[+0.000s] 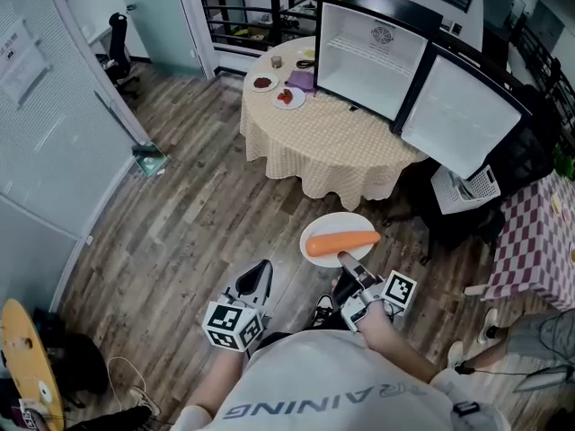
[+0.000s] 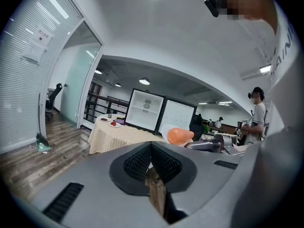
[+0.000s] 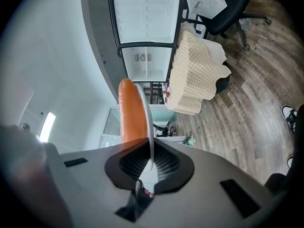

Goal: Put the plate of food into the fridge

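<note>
Head view, person standing on the wooden floor, facing the far worktop. The right gripper [image 1: 346,260] is clamping the near rim of the round white plate [image 1: 346,221], its jaws closing tight on the thin edge. The plate is being carried level in mid-air, well apart from the worktop. A long orange carrot-shaped food piece [image 1: 341,241] is lying on the plate, its long axis running left to right, crosswise to the way ahead. The small open white fridge [image 1: 368,57] is standing on the far round worktop with the checked yellow cloth [image 1: 332,142]. It lies straight beyond the plate, its door [image 1: 463,115] swinging out to the right.

In the right gripper view the plate [image 3: 148,127] is showing edge-on, pointing toward the open compartment [image 3: 146,65]. The left gripper [image 1: 259,272] is hanging to the left, jaws pressed together on nothing. The right gripper is judged the nearer to the fridge, and the one to carry the plate in.
</note>
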